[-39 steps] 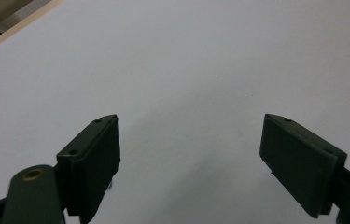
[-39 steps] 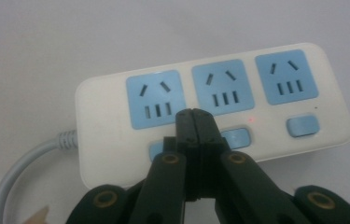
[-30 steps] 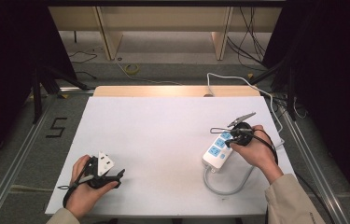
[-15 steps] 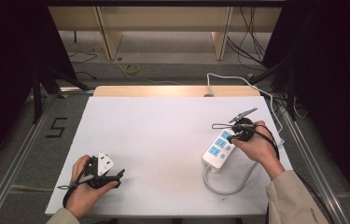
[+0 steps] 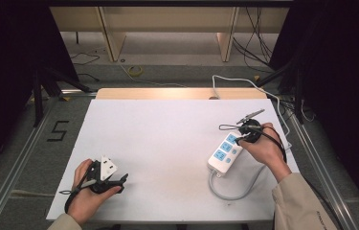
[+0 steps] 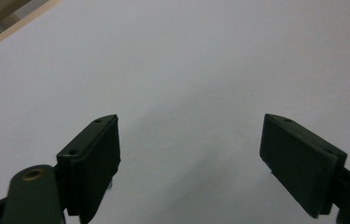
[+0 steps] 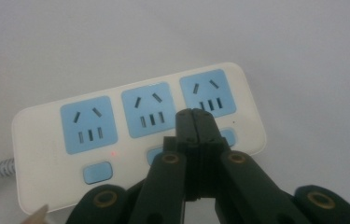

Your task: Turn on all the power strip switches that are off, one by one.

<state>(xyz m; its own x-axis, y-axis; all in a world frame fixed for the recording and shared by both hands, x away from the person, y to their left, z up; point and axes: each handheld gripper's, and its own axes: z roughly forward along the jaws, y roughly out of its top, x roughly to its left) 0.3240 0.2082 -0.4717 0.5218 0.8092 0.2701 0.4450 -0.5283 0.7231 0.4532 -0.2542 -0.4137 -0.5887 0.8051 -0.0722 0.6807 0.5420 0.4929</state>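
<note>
A white power strip (image 5: 224, 152) with three blue sockets and blue switches lies at the right of the white table. My right gripper (image 5: 240, 138) hangs over its far end, jaws shut with nothing between them. In the right gripper view its tips (image 7: 194, 117) sit above the strip (image 7: 42, 140), between the middle and end sockets, hiding part of the middle switch. Whether they touch the strip is unclear. A small red light (image 7: 113, 153) glows beside the first switch (image 7: 97, 172). My left gripper (image 5: 112, 178) rests at the near left, open (image 6: 189, 154) over bare table.
The strip's grey cable (image 5: 234, 194) loops toward the front edge of the table (image 5: 167, 129). A white cable (image 5: 244, 82) runs off the back right. A wooden strip (image 5: 167, 93) lines the far edge. The floor beside the table carries a "5" mark (image 5: 58, 130).
The right hand has shifted slightly toward the far end of the strip, jaws still shut. The left hand has stayed put.
</note>
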